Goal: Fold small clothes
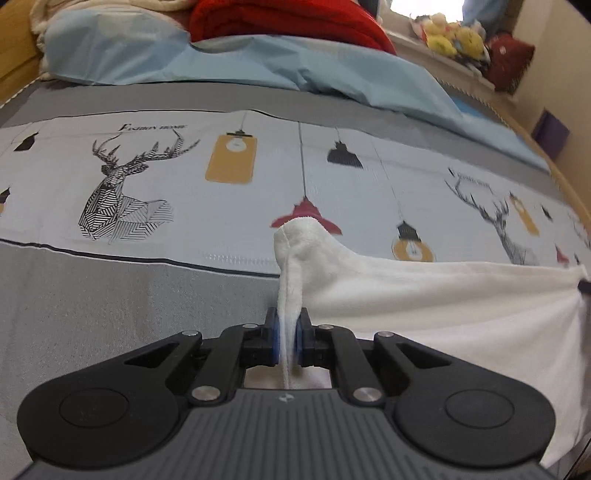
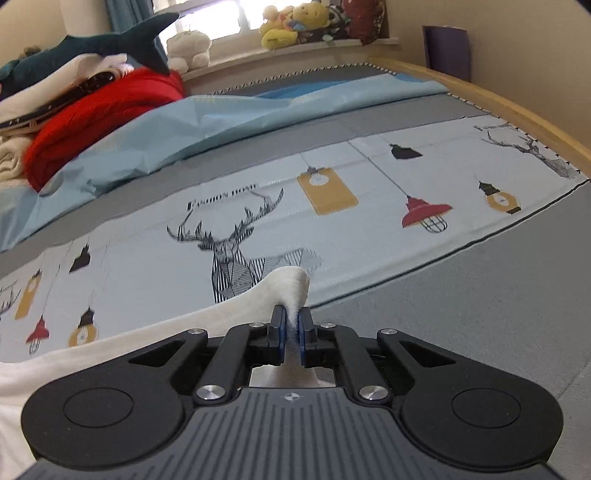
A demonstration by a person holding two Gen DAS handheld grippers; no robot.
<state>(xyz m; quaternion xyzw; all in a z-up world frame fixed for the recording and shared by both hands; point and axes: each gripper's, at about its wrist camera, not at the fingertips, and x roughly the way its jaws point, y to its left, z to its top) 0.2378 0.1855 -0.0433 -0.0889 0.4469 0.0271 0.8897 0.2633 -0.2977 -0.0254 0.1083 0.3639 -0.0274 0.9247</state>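
A white fleecy cloth (image 1: 424,295) hangs stretched between my two grippers above the bed. My left gripper (image 1: 287,332) is shut on its left corner, which sticks up past the blue pads (image 1: 276,339). The cloth runs off to the right in this view. In the right wrist view the same white cloth (image 2: 110,354) runs off to the left, and my right gripper (image 2: 291,332) is shut on its right corner, which curls over the fingertips (image 2: 277,325). The lower part of the cloth is hidden under the gripper bodies.
The bed sheet (image 1: 166,206) is grey and pale blue with deer and lamp prints. A light blue quilt (image 1: 258,62) and a red blanket (image 1: 288,18) lie at the far side. A wooden bed rail (image 2: 517,114) runs on the right. Plush toys (image 2: 295,22) sit on the windowsill.
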